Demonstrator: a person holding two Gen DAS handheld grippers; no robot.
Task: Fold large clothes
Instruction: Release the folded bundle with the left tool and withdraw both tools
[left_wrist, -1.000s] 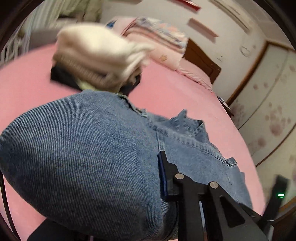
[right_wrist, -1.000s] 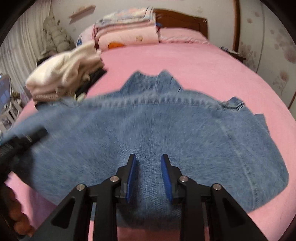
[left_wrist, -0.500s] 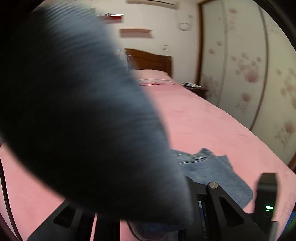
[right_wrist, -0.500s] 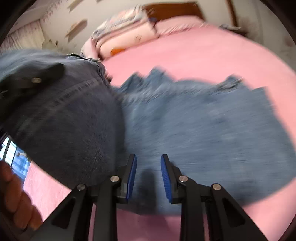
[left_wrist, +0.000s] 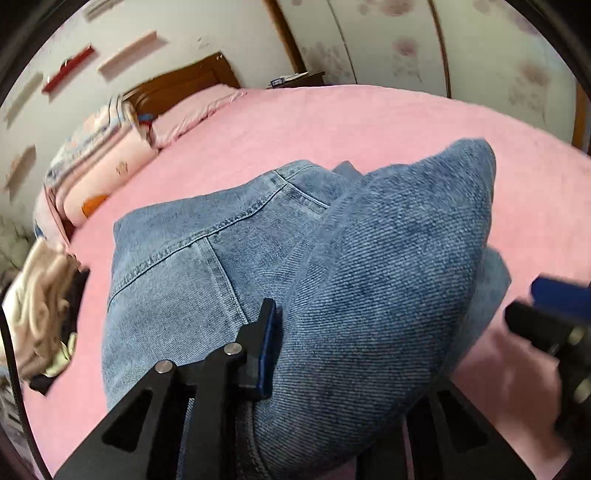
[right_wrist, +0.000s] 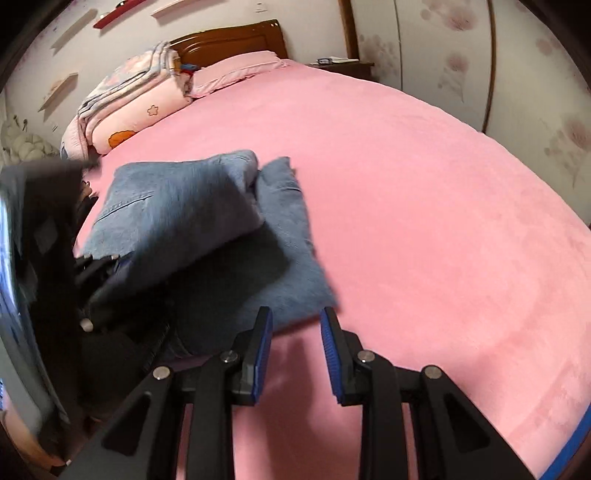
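Observation:
A blue denim jacket (left_wrist: 177, 280) lies on the pink bed (left_wrist: 369, 122). My left gripper (left_wrist: 299, 328) has a thick fold of the denim (left_wrist: 388, 277) between its jaws, which are opening. The fold bulges over the right finger and hides it, and it hangs over the flat part of the jacket. In the right wrist view the raised fold (right_wrist: 177, 206) lies across the jacket (right_wrist: 291, 251), with the left gripper (right_wrist: 92, 266) blurred at the left. My right gripper (right_wrist: 297, 325) is open and holds nothing, just off the jacket's near edge.
Folded quilts and pillows (right_wrist: 136, 107) are stacked at the head of the bed before a wooden headboard (right_wrist: 229, 40). A loose pile of cream and dark clothes (left_wrist: 40, 306) lies to the left of the jacket. A nightstand (right_wrist: 340, 64) and wardrobe doors (right_wrist: 443, 55) stand beyond the bed.
The left gripper has swung the denim fold across and over the jacket while its wrist rolled. The right gripper has slid off the jacket's middle to its near right edge.

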